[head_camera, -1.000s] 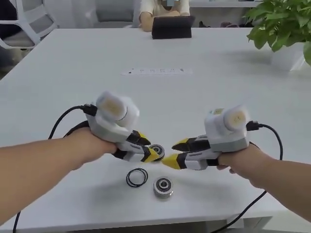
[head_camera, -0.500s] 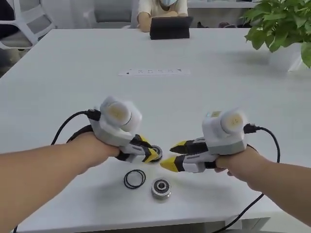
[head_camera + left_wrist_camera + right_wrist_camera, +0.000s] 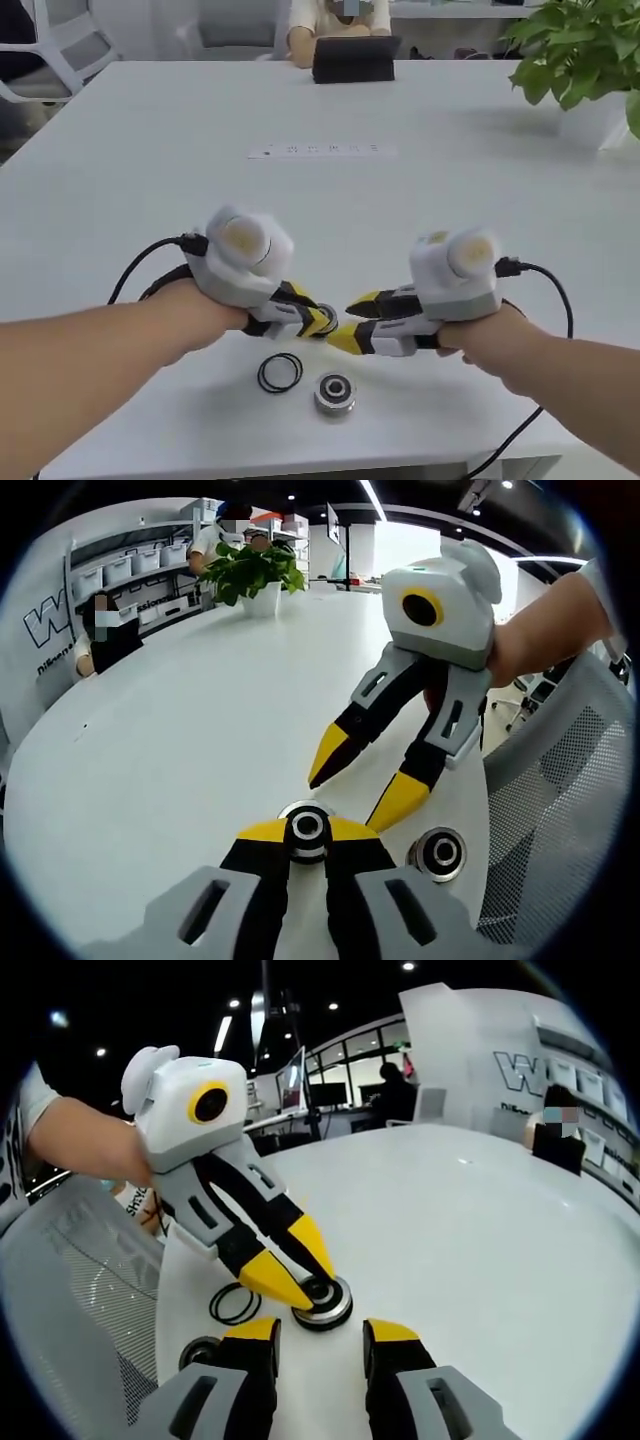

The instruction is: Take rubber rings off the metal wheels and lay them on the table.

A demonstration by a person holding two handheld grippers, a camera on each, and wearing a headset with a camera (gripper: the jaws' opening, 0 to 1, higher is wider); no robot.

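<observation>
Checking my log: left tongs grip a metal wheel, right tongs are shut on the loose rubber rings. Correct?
Not quite. Right gripper view shows the right tongs open and empty; the rubber rings lie loose on the table. The rest holds.

Head view above; opposed gripper views, common wheel [image 3: 307, 827]

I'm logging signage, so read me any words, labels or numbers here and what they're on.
"W": big dark letter on the white wall, rest cut off.
Small print beneath it: too blurred to read.
Marks on the white strip on the table: too small to read.
</observation>
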